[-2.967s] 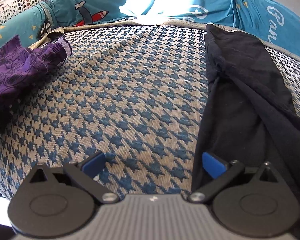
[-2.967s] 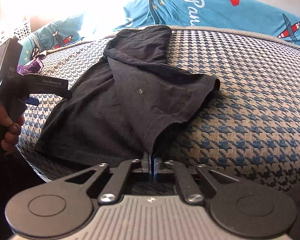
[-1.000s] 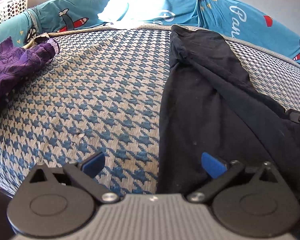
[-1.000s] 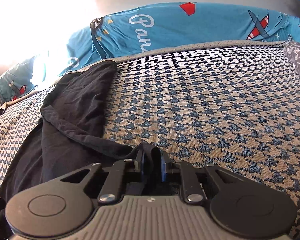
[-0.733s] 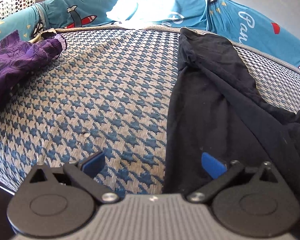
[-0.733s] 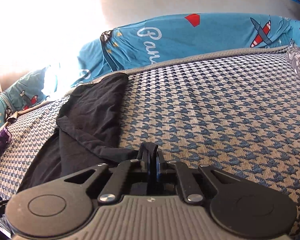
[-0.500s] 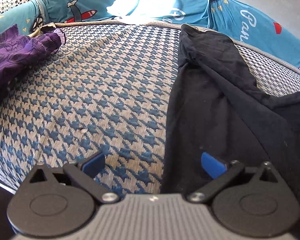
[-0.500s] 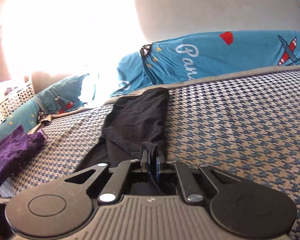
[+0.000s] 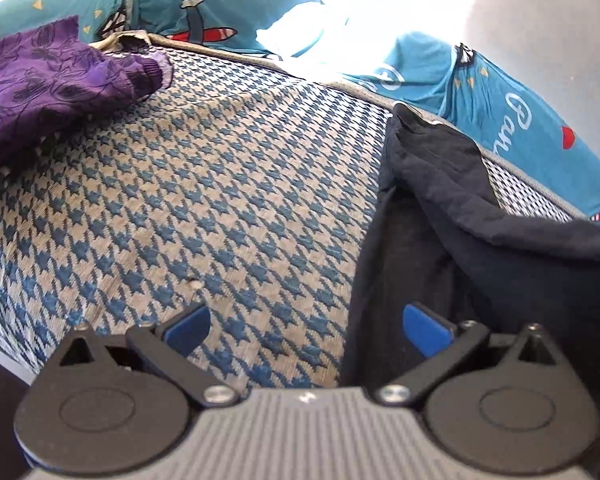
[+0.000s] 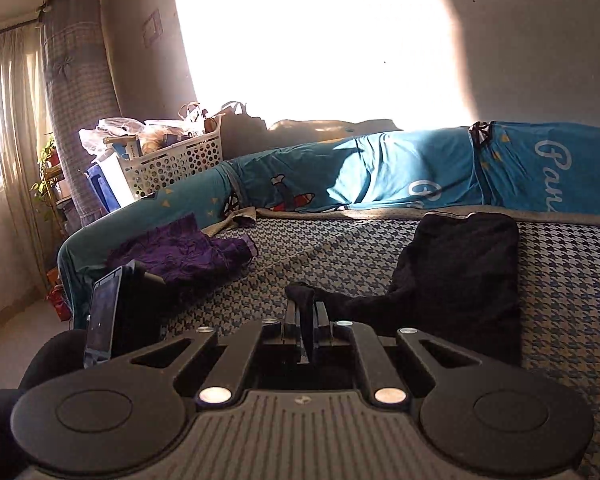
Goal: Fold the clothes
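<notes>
In the right wrist view, the right gripper (image 10: 306, 318) sits nearest, its jaws pinched tight on a bunched fold of the black garment (image 10: 464, 264). The pinched cloth stands up between the fingers as a small dark tuft, and from there the fabric runs away to the right in a taut band to the rest of the garment, which lies on the houndstooth bed cover (image 10: 572, 280). Just left of this gripper, the left gripper's body (image 10: 116, 312) shows as a dark block with a small screen on its side.

In the left wrist view, the left gripper (image 9: 306, 326) hangs over the bed with its blue pads (image 9: 188, 326) wide apart and nothing between them. The left pad is over bare houndstooth bed cover (image 9: 220, 208); the right pad is over the near edge of the black garment (image 9: 460, 240). That garment stretches away along the right side of this view, with an upper layer raised and pulled off to the right edge.

Farther back on the left lies a crumpled purple garment (image 10: 180, 252), well apart from the black one. Behind both, a teal bolster (image 10: 380, 176) printed with aeroplanes and white lettering runs along the far edge of the bed. Beyond it, a white perforated basket (image 10: 172, 164) full of odds and ends stands by the wall, beside a pale curtain (image 10: 16, 120).
</notes>
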### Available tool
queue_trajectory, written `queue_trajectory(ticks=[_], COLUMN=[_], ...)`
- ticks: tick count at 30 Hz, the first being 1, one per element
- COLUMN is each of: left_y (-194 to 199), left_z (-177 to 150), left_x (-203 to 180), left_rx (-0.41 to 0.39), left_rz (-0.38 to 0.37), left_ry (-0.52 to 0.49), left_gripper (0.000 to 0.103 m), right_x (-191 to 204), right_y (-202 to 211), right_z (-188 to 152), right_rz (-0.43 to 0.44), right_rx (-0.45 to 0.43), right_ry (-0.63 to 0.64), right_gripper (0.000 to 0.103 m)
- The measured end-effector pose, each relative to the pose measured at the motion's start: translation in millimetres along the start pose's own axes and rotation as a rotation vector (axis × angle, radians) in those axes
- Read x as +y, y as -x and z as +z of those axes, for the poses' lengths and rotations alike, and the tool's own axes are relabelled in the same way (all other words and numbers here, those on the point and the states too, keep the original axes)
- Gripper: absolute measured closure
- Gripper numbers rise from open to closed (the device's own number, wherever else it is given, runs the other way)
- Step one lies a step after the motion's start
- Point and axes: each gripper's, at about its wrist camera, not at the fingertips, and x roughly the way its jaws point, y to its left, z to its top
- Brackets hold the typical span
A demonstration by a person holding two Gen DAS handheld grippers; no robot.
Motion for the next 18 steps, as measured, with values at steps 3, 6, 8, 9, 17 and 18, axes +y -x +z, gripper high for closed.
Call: queue_trajectory(ticks=[3, 6, 8, 9, 17, 18], left_y=[5, 13, 18, 20, 18, 18], left_z=[4, 7, 9, 9, 9, 8], left_x=[16, 28, 34, 36, 35, 34], left_rx=[-0.021, -0.07, -0.097, -0.102, -0.101, -0.1], left_rz=[0.027, 0.09, 0.102, 0.105, 0.127, 0.128], left_ry=[0.059, 0.099, 0.126, 0.134, 0.117, 0.111], left_gripper=[0.0, 0.0, 0.0, 0.0, 0.0, 0.0], right_x=[11, 17, 19, 20, 19, 18], right_y=[-15, -26, -33, -37, -63, -66], right_z=[-11, -22, -29, -33, -66, -69], right_rz=[0.034, 0.045, 0.05, 0.051, 0.057, 0.056], right_rx=[0.041, 0.071, 0.091, 0.102, 0.239, 0.255], right_ry=[0.014, 0.033, 0.047, 0.054, 0.091, 0.092], right_gripper=[0.096, 0.096, 0.096, 0.096, 0.096, 0.096])
